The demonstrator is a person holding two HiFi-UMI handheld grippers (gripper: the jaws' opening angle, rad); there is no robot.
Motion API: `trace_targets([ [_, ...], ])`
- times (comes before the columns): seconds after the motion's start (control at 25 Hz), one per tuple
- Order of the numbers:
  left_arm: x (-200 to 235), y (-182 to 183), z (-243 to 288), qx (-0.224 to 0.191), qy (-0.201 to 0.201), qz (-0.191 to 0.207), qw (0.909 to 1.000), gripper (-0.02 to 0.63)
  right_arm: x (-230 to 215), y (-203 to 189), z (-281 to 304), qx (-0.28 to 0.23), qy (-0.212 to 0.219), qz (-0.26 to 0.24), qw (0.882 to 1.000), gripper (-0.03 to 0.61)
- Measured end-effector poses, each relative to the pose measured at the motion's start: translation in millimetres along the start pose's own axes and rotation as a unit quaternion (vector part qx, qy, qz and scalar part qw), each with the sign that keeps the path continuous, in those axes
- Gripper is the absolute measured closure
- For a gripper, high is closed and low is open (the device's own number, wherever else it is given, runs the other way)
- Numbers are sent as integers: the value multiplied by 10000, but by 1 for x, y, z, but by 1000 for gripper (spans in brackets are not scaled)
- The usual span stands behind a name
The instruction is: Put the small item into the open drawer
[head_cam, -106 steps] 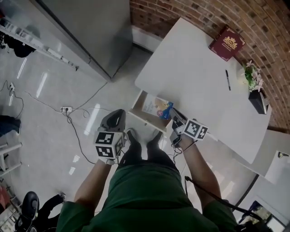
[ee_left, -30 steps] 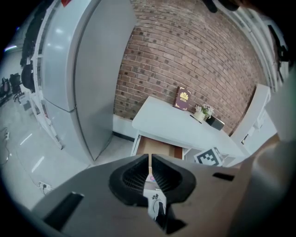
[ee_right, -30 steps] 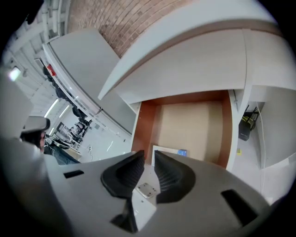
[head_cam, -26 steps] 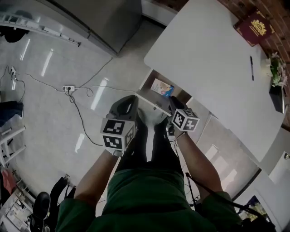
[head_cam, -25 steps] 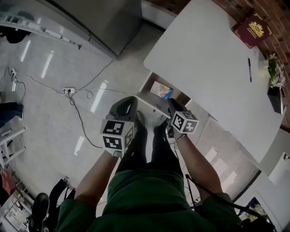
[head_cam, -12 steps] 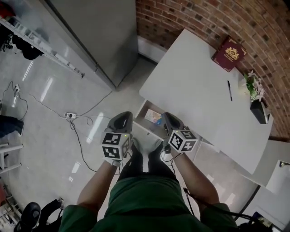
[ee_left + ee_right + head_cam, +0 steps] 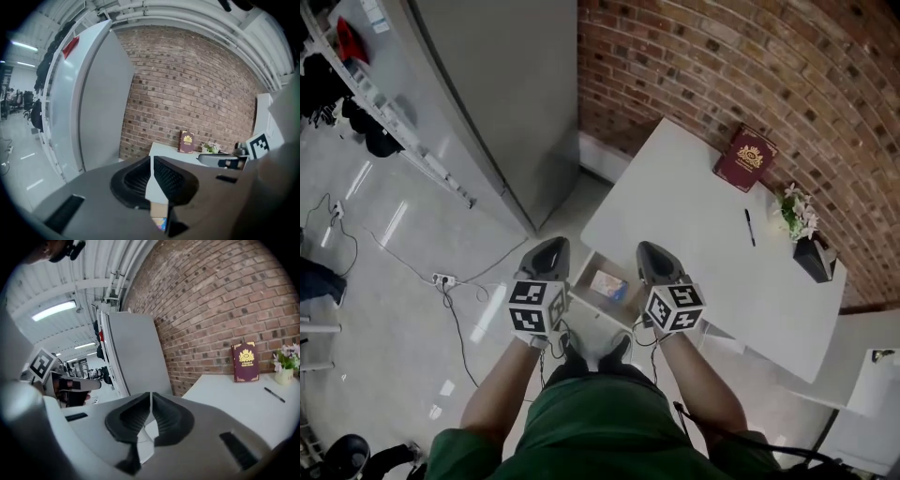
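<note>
We look down on a white tabletop (image 7: 694, 244) set against a brick wall (image 7: 722, 66). Along its far edge a maroon book (image 7: 746, 157) lies nearer the far-left corner and a flower pot (image 7: 806, 246) stands nearer the far-right corner. A pen (image 7: 750, 227) lies between them, a little in from that edge. Under the near edge, by the near-left corner, the open drawer (image 7: 581, 291) holds a small colourful item (image 7: 607, 284). Our left gripper (image 7: 550, 244) and right gripper (image 7: 650, 247) flank the drawer, well apart. The right one's jaws have just been closing, and nothing shows between them.
</note>
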State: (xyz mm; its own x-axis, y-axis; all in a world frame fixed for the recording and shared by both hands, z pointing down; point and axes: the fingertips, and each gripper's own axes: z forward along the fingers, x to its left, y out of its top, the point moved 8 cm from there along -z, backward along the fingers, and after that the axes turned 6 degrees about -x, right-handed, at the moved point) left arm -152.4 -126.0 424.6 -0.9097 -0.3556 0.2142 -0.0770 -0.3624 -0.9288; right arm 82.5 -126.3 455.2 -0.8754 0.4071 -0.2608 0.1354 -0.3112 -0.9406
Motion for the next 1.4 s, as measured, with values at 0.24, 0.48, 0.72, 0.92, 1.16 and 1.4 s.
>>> trace_targets([
  [0.24,-7,48,1,-501,-22,268,9984,595,-4,54,-5,-526,-142,-343,9979,563],
  [0.48,-7,95,-1,-1052,73,502,9932,595,-2,106,-12,-1147,-256,-861,9893,575],
  [0.72,-20,143,-8,-1550,-45,689,9855,595,15,165,-20,-1775,-171,-1177,9769,575],
  [0.92,-32,172,-12,-1918,-116,892,9773,595,19,193,-25,-2164,-102,-1232,9684,575],
  [1.16,-33,181,-15,-2028,-96,917,9749,595,17,198,-27,-2254,-202,-1196,9667,575],
  [1.4,-37,172,-13,-1963,-172,861,9766,595,14,190,-26,-2140,-274,-1239,9686,575],
])
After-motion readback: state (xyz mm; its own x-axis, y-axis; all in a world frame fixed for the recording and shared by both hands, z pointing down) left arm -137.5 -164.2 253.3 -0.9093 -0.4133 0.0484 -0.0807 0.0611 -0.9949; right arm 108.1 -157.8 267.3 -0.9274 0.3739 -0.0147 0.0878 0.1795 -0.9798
